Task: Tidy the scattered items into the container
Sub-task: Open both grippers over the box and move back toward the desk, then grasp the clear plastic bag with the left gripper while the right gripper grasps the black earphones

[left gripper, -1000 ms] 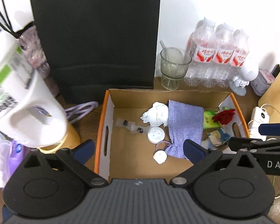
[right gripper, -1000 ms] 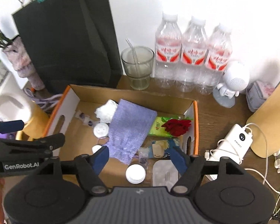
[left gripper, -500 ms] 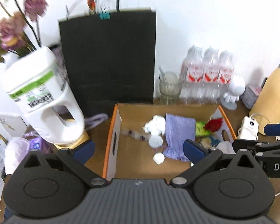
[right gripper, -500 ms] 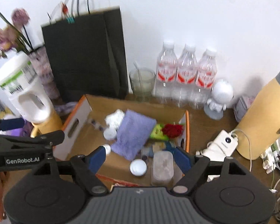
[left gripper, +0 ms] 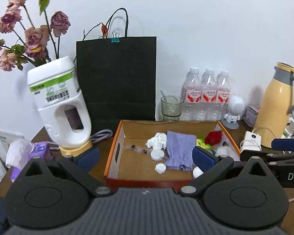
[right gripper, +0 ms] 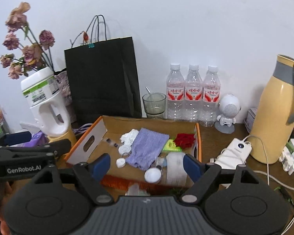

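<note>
**Both tools empty, box loaded**

Left tool (left gripper: 145, 157) wide, nothing between the fingers. Right tool (right gripper: 147, 165) also spread wide and empty. Orange-edged cardboard box (left gripper: 115, 150) sits just ahead of both tools on the wooden counter (right gripper: 211, 143). Inside: lilac knitted cloth (left gripper: 179, 149), crumpled white tissue (left gripper: 156, 140), small round white caps (left gripper: 160, 168). The cloth is likely soft, light and floppy; I'd pinch a bunched edge. The caps look slippery; take them across the rim.

My left gripper (left gripper: 145, 157) and right gripper (right gripper: 146, 165) look alike: ribbed black housing, two round black discs, silver pivot screws, angled black arms, blue finger pads (right gripper: 101, 166). White lettering reads "GenRobot.AI" on one side.
</note>
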A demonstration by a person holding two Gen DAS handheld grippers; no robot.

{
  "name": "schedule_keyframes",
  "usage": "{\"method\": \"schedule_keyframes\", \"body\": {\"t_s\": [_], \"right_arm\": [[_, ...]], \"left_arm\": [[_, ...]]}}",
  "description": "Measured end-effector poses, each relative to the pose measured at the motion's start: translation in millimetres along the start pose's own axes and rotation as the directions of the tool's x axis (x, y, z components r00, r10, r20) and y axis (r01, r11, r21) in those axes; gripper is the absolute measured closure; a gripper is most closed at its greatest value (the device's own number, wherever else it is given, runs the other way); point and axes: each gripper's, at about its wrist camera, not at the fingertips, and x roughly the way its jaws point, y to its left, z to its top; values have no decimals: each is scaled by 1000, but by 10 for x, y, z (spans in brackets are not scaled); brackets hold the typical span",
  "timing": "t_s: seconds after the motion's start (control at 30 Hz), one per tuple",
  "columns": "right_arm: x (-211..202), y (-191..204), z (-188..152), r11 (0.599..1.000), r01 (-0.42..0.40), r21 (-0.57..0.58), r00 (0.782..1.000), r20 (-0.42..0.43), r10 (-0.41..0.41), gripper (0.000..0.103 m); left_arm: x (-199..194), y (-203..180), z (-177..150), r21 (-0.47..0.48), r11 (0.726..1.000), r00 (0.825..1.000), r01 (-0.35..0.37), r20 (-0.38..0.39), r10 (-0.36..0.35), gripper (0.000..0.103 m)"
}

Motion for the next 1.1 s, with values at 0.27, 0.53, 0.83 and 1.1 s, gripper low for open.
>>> {"method": "schedule_keyframes", "body": {"t_s": [0.27, 0.53, 0.83, 1.1], "right_arm": [[-414, -56, -918, 999, -34, 25, 999, 38, 33, 19], [-766, -246, -1753, 992, -48, 113, 997, 66, 41, 18], [-569, -308, -1731, 998, -19, 56, 997, 73, 15, 20], [-410, -378, -1611, 1000, -14, -13, 997, 76, 15, 21]], "left_arm": [[-408, 269, -907, -14, 999, 1000, 29, -7, -30, 0], [-585, 415, -1668, -78, 994, 992, 82, -87, -89, 0], [-78, -196, -1140, 65, 973, 976, 220, -15, -219, 0], [696, -807, -783, 164, 924, 937, 346, -113, -330, 26]]}}
